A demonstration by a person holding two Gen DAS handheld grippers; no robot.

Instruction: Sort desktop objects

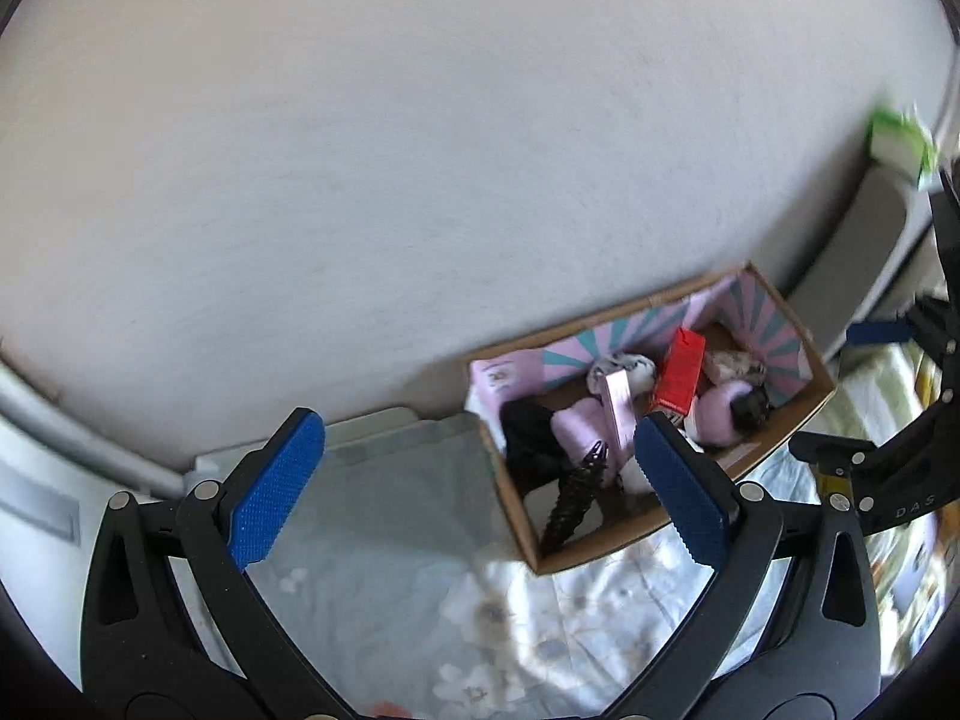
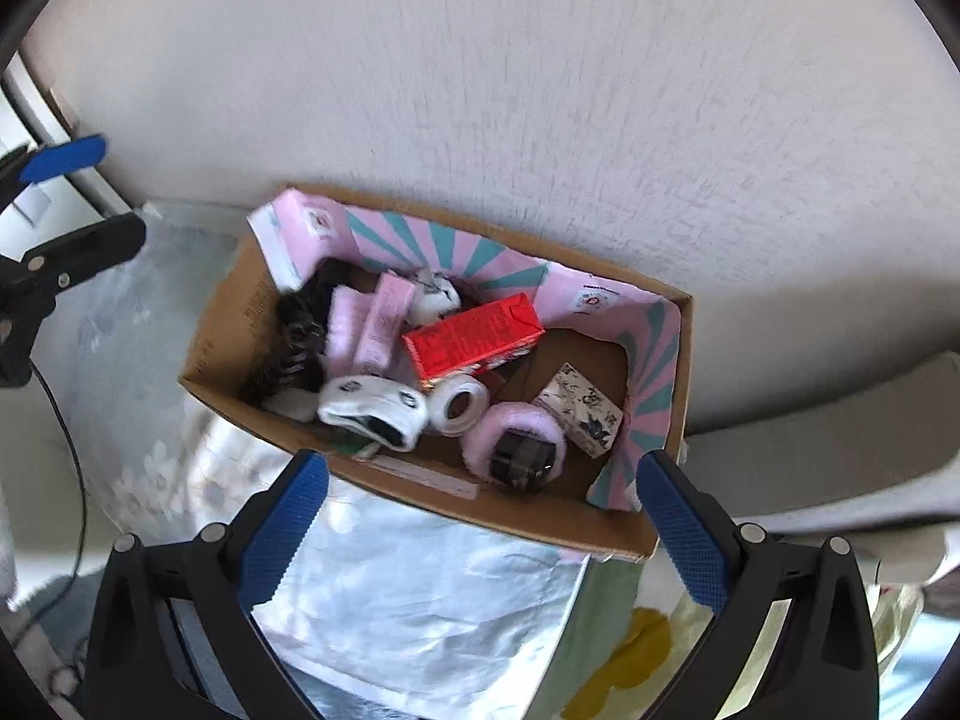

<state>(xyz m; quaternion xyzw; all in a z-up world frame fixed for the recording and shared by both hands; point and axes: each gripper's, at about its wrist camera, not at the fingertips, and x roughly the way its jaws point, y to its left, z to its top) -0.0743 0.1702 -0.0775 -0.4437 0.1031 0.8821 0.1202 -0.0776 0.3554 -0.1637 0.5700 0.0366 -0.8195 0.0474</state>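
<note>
— Where do we stand with the two tools?

— We see the left hand-held gripper [image 1: 477, 483] spread wide, nothing between its blue pads, touching nothing. The right hand-held gripper [image 2: 480, 531] is spread just as wide and empty too, hanging above the near edge of the box [image 2: 420, 483].

— And the surroundings, biggest first?

— A pale textured wall [image 2: 540, 90] fills the top of both views. Below it lies a floral cloth [image 1: 420, 540] in pale blue and white; we cannot tell whether a desk or a bed is under it. The cardboard box sits on that cloth, against the wall, lined with pink and teal striped paper [image 2: 480, 258].

— What is in the box?

— The sorted things: a red carton [image 2: 474, 336] on top near the middle, a pink fluffy ring [image 2: 519, 441] by the near wall, a white sock [image 2: 372, 411], a patterned small box [image 2: 579, 417], a pink flat pack [image 2: 381, 324], a black hair clip [image 2: 288, 354] at the left end, and a tape roll [image 2: 459, 408] just beside the sock.
</note>
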